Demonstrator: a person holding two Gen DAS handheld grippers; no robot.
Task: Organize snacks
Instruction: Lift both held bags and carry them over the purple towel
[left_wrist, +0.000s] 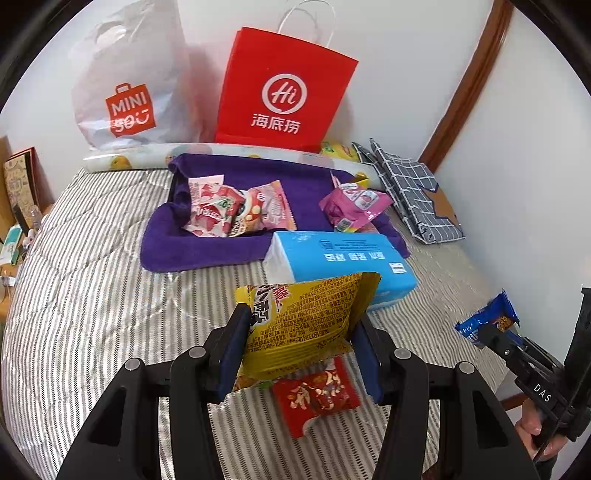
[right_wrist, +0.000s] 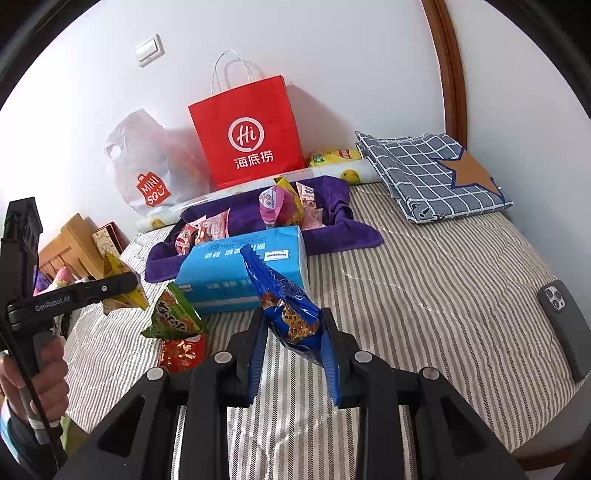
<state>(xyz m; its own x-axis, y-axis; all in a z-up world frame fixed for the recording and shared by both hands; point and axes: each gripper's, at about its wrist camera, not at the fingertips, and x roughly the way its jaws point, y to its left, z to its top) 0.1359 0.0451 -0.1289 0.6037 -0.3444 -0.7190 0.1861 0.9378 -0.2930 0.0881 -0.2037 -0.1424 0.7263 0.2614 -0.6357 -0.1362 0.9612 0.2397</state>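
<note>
My left gripper (left_wrist: 301, 325) is shut on a yellow snack packet (left_wrist: 306, 325) and holds it above the striped bed; it also shows at the left of the right wrist view (right_wrist: 122, 291). My right gripper (right_wrist: 293, 332) is shut on a blue cookie packet (right_wrist: 284, 299), seen at the right of the left wrist view (left_wrist: 487, 321). A red snack packet (left_wrist: 317, 397) lies on the bed under the yellow one, and a green packet (right_wrist: 173, 314) lies beside it. Pink snack packets (left_wrist: 236, 210) lie on a purple towel (left_wrist: 207, 243).
A blue tissue pack (left_wrist: 340, 258) lies in front of the towel. A red paper bag (left_wrist: 284, 88) and a white plastic bag (left_wrist: 129, 81) stand against the wall. A folded checked cloth (right_wrist: 428, 170) lies at the right. A phone (right_wrist: 565, 321) lies near the bed's right edge.
</note>
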